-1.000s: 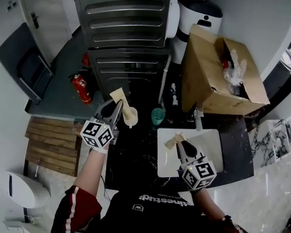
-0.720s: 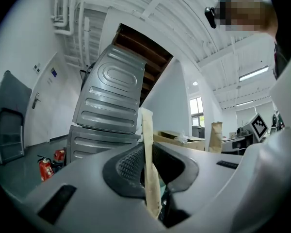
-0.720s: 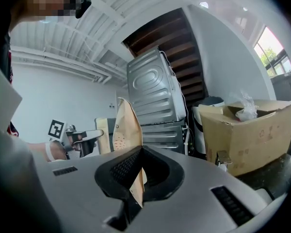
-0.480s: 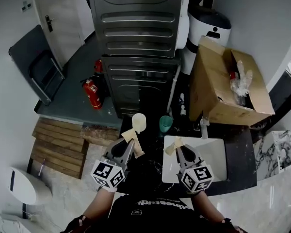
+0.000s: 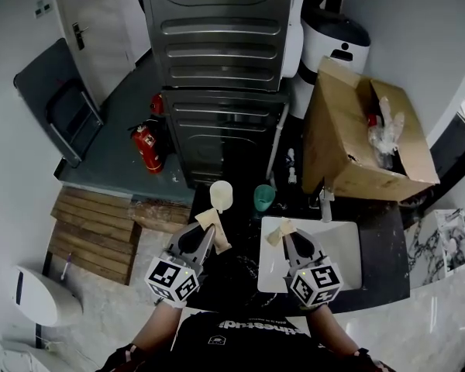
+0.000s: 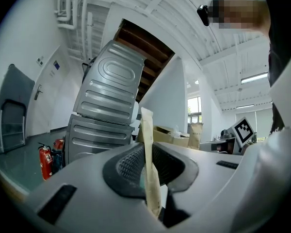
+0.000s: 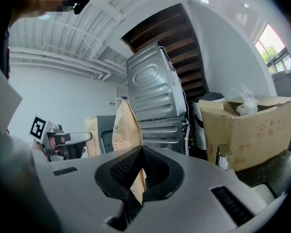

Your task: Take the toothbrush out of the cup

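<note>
My left gripper [image 5: 204, 231] is shut on a flat tan paper packet [image 5: 214, 236], which stands upright between the jaws in the left gripper view [image 6: 149, 178]. The packet hangs just in front of a white cup [image 5: 221, 194] on the dark counter, clear of it. A green cup [image 5: 264, 198] stands to the right of the white one. My right gripper [image 5: 287, 237] is shut on a second tan paper packet [image 5: 277, 232] over the sink's left end; in the right gripper view this packet [image 7: 125, 127] rises from the jaws. I see no bare toothbrush.
A white sink [image 5: 337, 242] lies under the right gripper, with a tap [image 5: 325, 201] behind it. An open cardboard box [image 5: 364, 142] stands at the back right. A grey washer stack [image 5: 217, 60] is behind the counter and a red fire extinguisher [image 5: 146, 147] stands on the floor at left.
The left gripper has drawn back from the white cup toward me with its tan packet, now clear of the cup. The right gripper has kept its place and grip.
</note>
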The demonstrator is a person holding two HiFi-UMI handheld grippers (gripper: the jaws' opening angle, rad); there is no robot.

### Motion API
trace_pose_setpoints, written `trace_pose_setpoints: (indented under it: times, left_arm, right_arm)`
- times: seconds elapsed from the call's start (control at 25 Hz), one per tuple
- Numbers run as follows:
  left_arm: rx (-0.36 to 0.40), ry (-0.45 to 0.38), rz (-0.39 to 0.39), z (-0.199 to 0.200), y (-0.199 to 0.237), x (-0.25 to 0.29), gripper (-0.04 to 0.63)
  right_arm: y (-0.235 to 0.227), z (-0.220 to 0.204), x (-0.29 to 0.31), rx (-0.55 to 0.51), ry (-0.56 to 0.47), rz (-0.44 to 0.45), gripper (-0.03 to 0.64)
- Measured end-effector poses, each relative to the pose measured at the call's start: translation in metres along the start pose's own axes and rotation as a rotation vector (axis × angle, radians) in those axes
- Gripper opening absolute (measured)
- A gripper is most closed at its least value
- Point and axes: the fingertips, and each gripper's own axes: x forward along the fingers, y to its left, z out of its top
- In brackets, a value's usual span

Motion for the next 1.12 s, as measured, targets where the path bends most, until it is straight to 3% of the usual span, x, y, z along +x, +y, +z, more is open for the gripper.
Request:
trace_pose_setpoints:
  times: [1.12]
  left_arm:
    - [-0.013,0.004,-0.045,-0.01,-0.005,0.013,0.06]
  right_arm:
    - [-0.004,0.0,0.0,-0.006,0.009,-0.018,0.037]
